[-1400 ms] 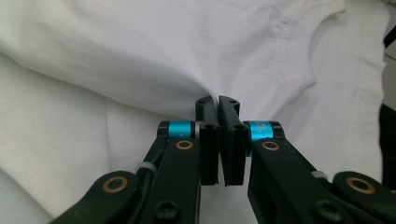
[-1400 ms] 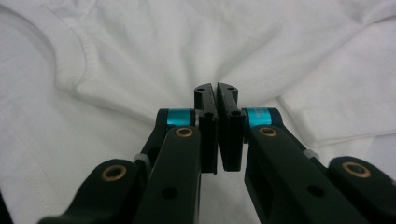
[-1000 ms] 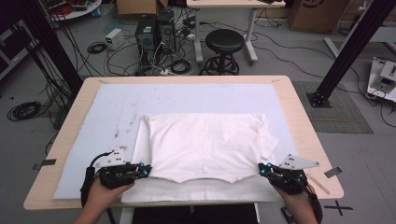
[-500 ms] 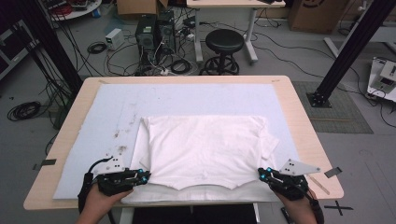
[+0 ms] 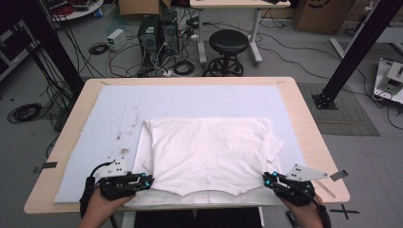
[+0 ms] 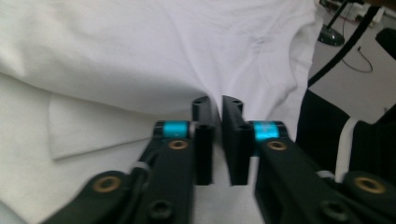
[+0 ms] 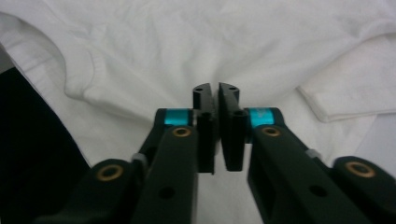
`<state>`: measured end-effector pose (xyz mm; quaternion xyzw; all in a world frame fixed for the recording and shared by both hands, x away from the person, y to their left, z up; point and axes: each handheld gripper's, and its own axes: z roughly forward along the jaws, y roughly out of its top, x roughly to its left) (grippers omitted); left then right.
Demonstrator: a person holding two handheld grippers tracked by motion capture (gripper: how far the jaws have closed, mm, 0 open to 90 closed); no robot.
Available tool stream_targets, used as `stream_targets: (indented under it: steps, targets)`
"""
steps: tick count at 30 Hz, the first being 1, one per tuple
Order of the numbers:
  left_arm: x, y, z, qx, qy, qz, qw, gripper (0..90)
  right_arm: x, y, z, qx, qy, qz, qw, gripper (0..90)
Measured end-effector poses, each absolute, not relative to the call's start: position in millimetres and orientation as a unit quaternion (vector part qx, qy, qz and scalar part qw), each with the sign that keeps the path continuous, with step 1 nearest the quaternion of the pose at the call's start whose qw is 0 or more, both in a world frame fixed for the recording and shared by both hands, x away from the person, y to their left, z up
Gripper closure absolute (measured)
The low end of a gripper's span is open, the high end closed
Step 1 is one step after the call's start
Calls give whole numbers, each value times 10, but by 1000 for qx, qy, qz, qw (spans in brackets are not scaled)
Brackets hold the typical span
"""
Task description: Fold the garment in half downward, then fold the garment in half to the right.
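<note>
Cables, computers and a stool (image 5: pixel 229 45) crowd the floor behind a wooden table (image 5: pixel 309 137) topped with a pale blue mat (image 5: pixel 190 102). On it lies a folded white T-shirt (image 5: pixel 209 152), smooth, its collar towards the person. Left gripper (image 5: pixel 148 179) and right gripper (image 5: pixel 266 178) have just been opening slightly at its near corners, the cloth apparently slack between their jaws.

place: lab — floor cables (image 5: pixel 157 66) | computer towers (image 5: pixel 157 33) | black frame struts (image 5: pixel 361 47)

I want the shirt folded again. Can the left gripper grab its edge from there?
Probably yes: the left gripper sits right at the shirt edge, jaws just opening a crack, nothing between.
</note>
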<state>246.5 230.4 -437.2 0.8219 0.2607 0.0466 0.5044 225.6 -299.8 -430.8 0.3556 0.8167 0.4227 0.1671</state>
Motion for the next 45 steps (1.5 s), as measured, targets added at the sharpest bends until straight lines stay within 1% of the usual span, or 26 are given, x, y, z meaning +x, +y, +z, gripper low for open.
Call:
stream_targets:
  steps: [1, 2, 3, 4, 5, 6, 7, 8, 11, 14, 16, 18, 20, 27, 33, 37, 40, 45]
  targets:
    - [2486, 2325, -4387, 814, 274, 45, 510, 723, 2256, -3007, -4304, 359, 813, 426, 169, 750]
    - [2486, 2325, -4387, 814, 274, 45, 510, 689, 2256, -3007, -4304, 359, 813, 426, 169, 750]
    - [2512, 2352, -4396, 808, 280, 44, 516, 655, 2276, -3036, -4301, 362, 810, 429, 172, 646]
    - [2512, 2352, -4396, 808, 280, 44, 516, 615, 2276, -3036, -4301, 362, 810, 429, 172, 646]
    - [2532, 2365, -4392, 806, 285, 48, 517, 615, 2283, -3047, -4299, 364, 808, 429, 172, 618]
    - [2532, 2365, -4392, 806, 285, 48, 517, 563, 2283, -3047, -4299, 364, 808, 429, 172, 618]
    - [2564, 2381, -4366, 803, 285, 56, 520, 563, 2304, -3066, -4299, 370, 806, 428, 174, 578]
    - [2584, 2394, -4345, 802, 284, 58, 522, 512, 2349, -3086, -4290, 374, 803, 429, 177, 546]
    - [2655, 2442, -4256, 795, 284, 66, 532, 458, 2427, -3104, -4245, 374, 803, 428, 179, 510]
    - [2737, 2484, -4139, 785, 286, 73, 545, 423, 2515, -3120, -4169, 375, 801, 428, 184, 476]
    - [2783, 2500, -4070, 779, 285, 81, 552, 410, 2536, -3122, -4139, 376, 800, 427, 189, 469]
    - [2846, 2502, -4003, 775, 284, 83, 558, 376, 2608, -3122, -4063, 375, 798, 430, 195, 452]
    - [2878, 2497, -3974, 773, 285, 86, 560, 366, 2633, -3117, -4036, 377, 797, 428, 198, 445]
    - [3199, 2393, -3765, 766, 287, 101, 567, 330, 2873, -3032, -3814, 368, 797, 428, 217, 393]
    - [3311, 2356, -3731, 760, 296, 110, 568, 318, 3073, -2928, -3688, 363, 796, 432, 220, 359]
    - [3299, 2378, -3819, 762, 302, 112, 561, 318, 3107, -2850, -3743, 363, 783, 438, 251, 372]
    - [3314, 2403, -3864, 761, 311, 109, 559, 318, 3127, -2824, -3793, 365, 785, 433, 251, 373]
    - [3306, 2389, -3874, 765, 307, 107, 556, 318, 3118, -2851, -3784, 367, 785, 435, 246, 373]
